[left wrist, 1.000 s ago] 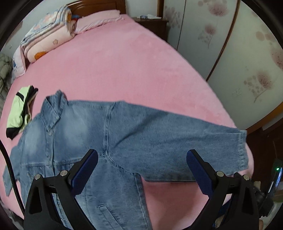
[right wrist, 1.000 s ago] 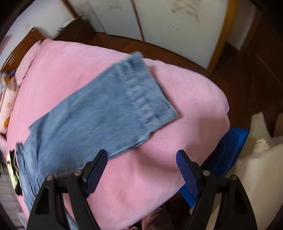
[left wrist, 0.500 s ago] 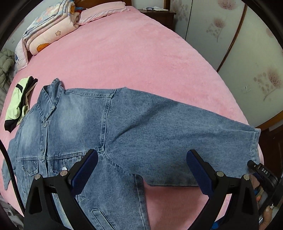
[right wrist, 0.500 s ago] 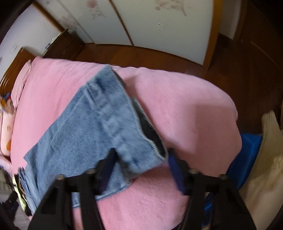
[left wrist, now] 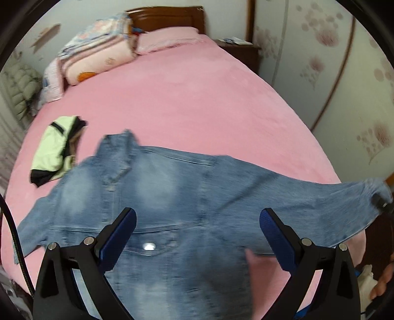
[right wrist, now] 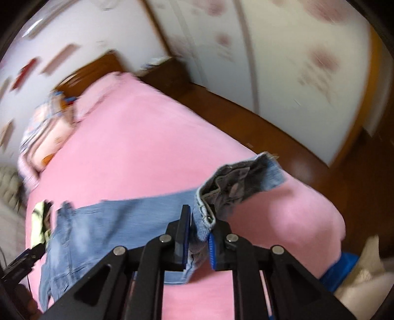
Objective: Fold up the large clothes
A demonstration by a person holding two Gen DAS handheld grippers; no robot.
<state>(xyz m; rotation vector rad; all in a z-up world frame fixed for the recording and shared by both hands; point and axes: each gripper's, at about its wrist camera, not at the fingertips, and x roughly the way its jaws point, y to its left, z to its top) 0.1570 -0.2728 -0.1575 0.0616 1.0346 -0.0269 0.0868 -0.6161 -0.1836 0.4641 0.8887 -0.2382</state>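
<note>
Denim covered the near half of the pink bed: the jacket lay front up with its collar toward eleven o'clock in my left wrist view and a chest pocket button shining low at centre. My left tool hung above the jacket's chest with its jaws wide apart and nothing between them; the blue pads touched no cloth. One sleeve ran out toward three o'clock, where its cuff was lifted off the bed at the picture's edge.

In my right wrist view that cuff stood above the tool, its grey lining turned outward and crumpled. My right tool had just been closing, and its jaws pinched the cuff's hem between the pads, so the sleeve hung from the grip with the rest of the denim trailing toward nine o'clock. This view was blurred, so I could not tell how much cloth sat inside the jaws.

At ten o'clock from the jacket a folded green and black garment lay on the bed, just beside the jacket's shoulder. Folded quilts and a pink pillow were stacked at the head of the bed near twelve o'clock, against the wooden headboard. Wardrobe doors with a flower pattern stood along the side at two o'clock.
</note>
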